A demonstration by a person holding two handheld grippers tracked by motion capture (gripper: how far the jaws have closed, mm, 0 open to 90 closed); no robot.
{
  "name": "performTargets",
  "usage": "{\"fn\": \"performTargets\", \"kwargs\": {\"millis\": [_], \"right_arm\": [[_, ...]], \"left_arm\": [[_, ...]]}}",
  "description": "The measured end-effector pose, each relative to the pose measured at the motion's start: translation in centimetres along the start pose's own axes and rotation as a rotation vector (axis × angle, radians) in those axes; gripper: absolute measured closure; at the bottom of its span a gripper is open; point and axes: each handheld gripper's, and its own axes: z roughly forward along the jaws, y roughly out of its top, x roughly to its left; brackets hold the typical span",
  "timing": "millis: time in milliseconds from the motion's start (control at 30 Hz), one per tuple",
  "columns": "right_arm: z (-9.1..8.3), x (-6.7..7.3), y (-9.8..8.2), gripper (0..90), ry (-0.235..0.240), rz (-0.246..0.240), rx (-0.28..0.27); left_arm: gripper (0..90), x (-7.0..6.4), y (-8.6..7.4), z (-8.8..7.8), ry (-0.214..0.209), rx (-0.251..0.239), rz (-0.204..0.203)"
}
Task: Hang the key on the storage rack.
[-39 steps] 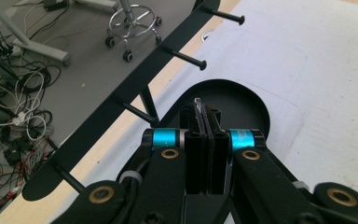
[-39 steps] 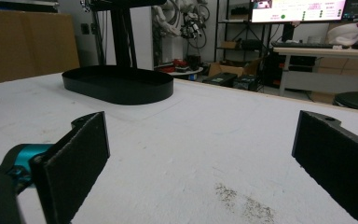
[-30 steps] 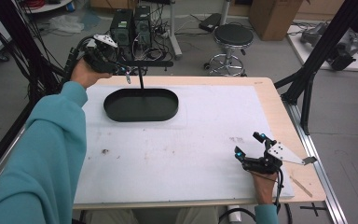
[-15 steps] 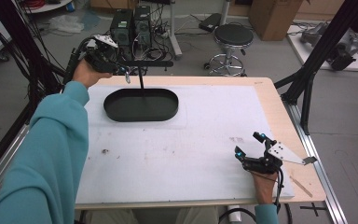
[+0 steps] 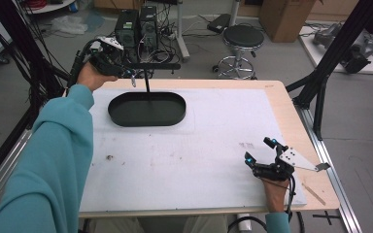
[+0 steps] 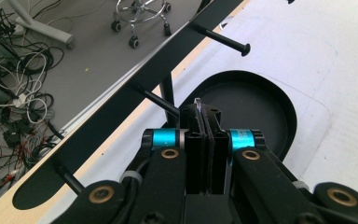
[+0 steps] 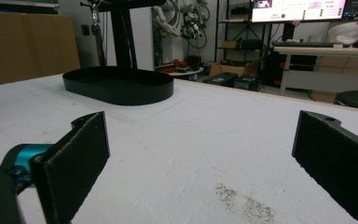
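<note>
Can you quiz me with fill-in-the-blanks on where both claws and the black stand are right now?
1. The left claw is ____, its pads pressed together beside a peg of the stand's crossbar.
2. The oval tray that forms the stand's base is coloured ____.
3. The right claw rests on the white table cover with its jaws ____.

Missing words: shut; black; open

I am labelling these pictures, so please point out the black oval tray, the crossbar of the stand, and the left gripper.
black oval tray [image 5: 126,115]: high view, on its near rim.
crossbar [image 5: 160,65]: high view, right half of the bar.
left gripper [image 6: 204,116]: left gripper view, at the closed fingertips.
</note>
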Motion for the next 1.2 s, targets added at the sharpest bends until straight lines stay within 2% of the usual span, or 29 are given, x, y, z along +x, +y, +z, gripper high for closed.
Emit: {"fn": "performTargets", "kwargs": {"millis": [300, 500, 733, 800, 833, 867, 933, 967, 1000, 1033, 1067, 1167, 1200], "right_arm": [[0.0, 0.0, 0.0, 3.3, 0.0, 0.001, -0.001], [0.0, 0.0, 0.0, 3.3, 0.001, 0.004, 0.001], [0.0, 0.0, 0.0, 3.3, 0.001, 0.0, -0.002], [0.0, 0.0, 0.0, 3.3, 0.002, 0.001, -0.002], [0.0, 0.0, 0.0, 3.3, 0.001, 0.0, -0.002], [0.0, 0.0, 0.0, 3.3, 0.001, -0.001, -0.003], [0.0, 0.0, 0.0, 3.3, 0.001, 0.0, -0.002], [0.0, 0.0, 0.0, 3.3, 0.002, 0.0, -0.002], [0.0, 0.0, 0.0, 3.3, 0.002, 0.002, -0.004], [0.0, 0.0, 0.0, 3.3, 0.002, 0.001, -0.003], [0.0, 0.0, 0.0, 3.3, 0.002, 0.001, -0.003], [0.0, 0.0, 0.0, 3.3, 0.0, 0.004, 0.0], [0.0, 0.0, 0.0, 3.3, 0.003, 0.008, -0.001]], "left_arm": [[88.4, 0.2, -0.1, 0.3, 0.011, 0.001, -0.007], [88.4, 0.5, -0.2, 0.4, 0.019, -0.014, -0.029], [88.2, 0.9, -0.3, 0.6, 0.027, -0.029, -0.031], [87.7, 1.0, -0.2, 0.8, 0.052, -0.046, -0.039], [87.3, 1.0, -0.2, 0.8, 0.052, -0.046, -0.039], [86.6, 1.0, -0.1, 0.9, 0.068, -0.046, -0.031], [75.0, 1.0, -0.1, 1.0, 0.118, -0.062, -0.038], [71.0, 1.2, 0.0, 0.8, 0.147, -0.088, -0.064], [66.1, 1.3, 0.0, 0.7, 0.161, -0.1, -0.072], [60.4, 1.3, 0.0, 0.7, 0.161, -0.1, -0.072], [55.7, 1.3, -0.1, 0.5, 0.172, -0.125, -0.072], [35.0, 1.2, -0.1, 0.3, 0.172, -0.139, -0.077], [28.5, 1.0, -0.1, 0.1, 0.162, -0.155, -0.098]]}}
